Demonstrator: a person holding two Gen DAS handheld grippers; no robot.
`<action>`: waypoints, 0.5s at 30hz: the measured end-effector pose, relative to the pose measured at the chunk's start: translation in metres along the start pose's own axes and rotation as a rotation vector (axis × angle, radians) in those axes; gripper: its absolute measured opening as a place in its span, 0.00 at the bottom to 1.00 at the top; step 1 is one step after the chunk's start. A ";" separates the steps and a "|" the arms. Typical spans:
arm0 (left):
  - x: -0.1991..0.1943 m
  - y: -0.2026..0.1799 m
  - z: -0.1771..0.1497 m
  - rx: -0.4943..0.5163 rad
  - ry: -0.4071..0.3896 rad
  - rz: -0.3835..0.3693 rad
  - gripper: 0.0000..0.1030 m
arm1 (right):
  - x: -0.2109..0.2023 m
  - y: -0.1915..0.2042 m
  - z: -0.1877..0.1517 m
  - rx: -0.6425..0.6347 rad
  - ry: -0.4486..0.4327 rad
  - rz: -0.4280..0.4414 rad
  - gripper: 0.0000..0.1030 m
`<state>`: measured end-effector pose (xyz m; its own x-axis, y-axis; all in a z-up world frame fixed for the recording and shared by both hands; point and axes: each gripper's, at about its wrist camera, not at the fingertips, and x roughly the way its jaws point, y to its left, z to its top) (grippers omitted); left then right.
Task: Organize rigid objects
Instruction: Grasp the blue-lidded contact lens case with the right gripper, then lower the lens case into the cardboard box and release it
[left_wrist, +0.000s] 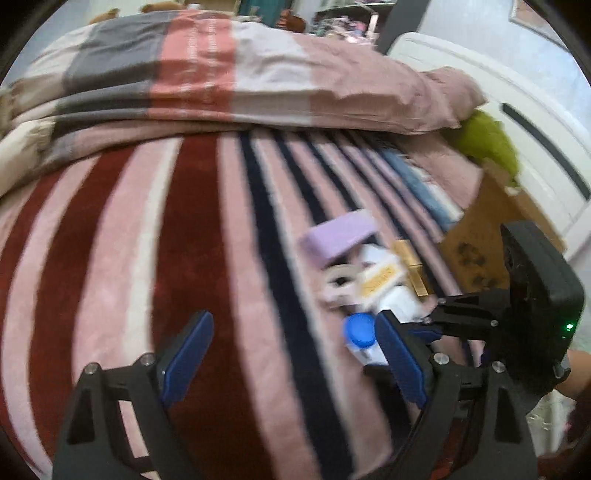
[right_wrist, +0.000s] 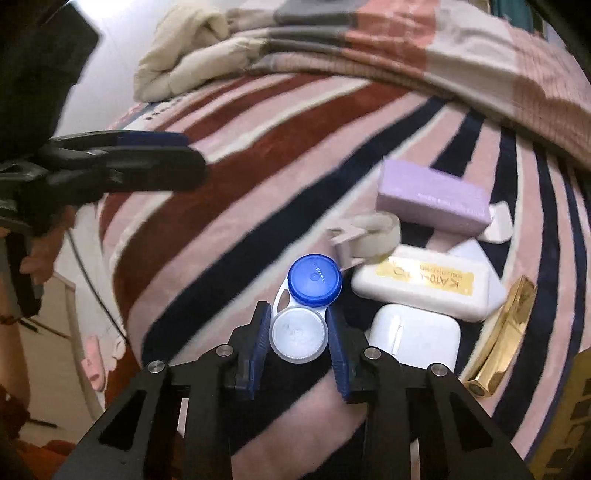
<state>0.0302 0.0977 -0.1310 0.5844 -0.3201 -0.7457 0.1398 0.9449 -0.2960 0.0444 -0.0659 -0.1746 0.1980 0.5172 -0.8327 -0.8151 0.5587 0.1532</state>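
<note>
A contact lens case (right_wrist: 304, 310) with one blue cap and one clear cap lies on the striped blanket. My right gripper (right_wrist: 299, 332) is closed on its clear-capped end, pads touching both sides. Beside it lie a white earbud case (right_wrist: 413, 336), a white box with a yellow label (right_wrist: 421, 288), a purple box (right_wrist: 432, 197), a tape roll (right_wrist: 373, 236) and a gold tube (right_wrist: 506, 332). My left gripper (left_wrist: 291, 354) is open and empty above the blanket, left of the pile; the blue cap (left_wrist: 358, 328) shows by its right finger.
A folded striped quilt (left_wrist: 221, 74) lies across the back of the bed. A cardboard box (left_wrist: 491, 236) and a green cloth (left_wrist: 487, 136) sit at the bed's right side. The left gripper also shows in the right wrist view (right_wrist: 147, 162).
</note>
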 end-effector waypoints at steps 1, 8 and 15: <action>-0.002 -0.007 0.004 0.006 0.002 -0.048 0.84 | -0.010 0.004 0.001 -0.010 -0.020 0.015 0.25; -0.024 -0.064 0.046 0.083 -0.012 -0.253 0.40 | -0.097 0.018 0.021 -0.064 -0.187 0.012 0.25; -0.023 -0.147 0.099 0.239 -0.017 -0.331 0.23 | -0.173 -0.008 0.016 0.001 -0.303 -0.060 0.25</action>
<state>0.0755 -0.0273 -0.0112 0.4895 -0.6106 -0.6226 0.5033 0.7809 -0.3701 0.0257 -0.1490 -0.0231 0.3992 0.6528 -0.6439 -0.7966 0.5946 0.1090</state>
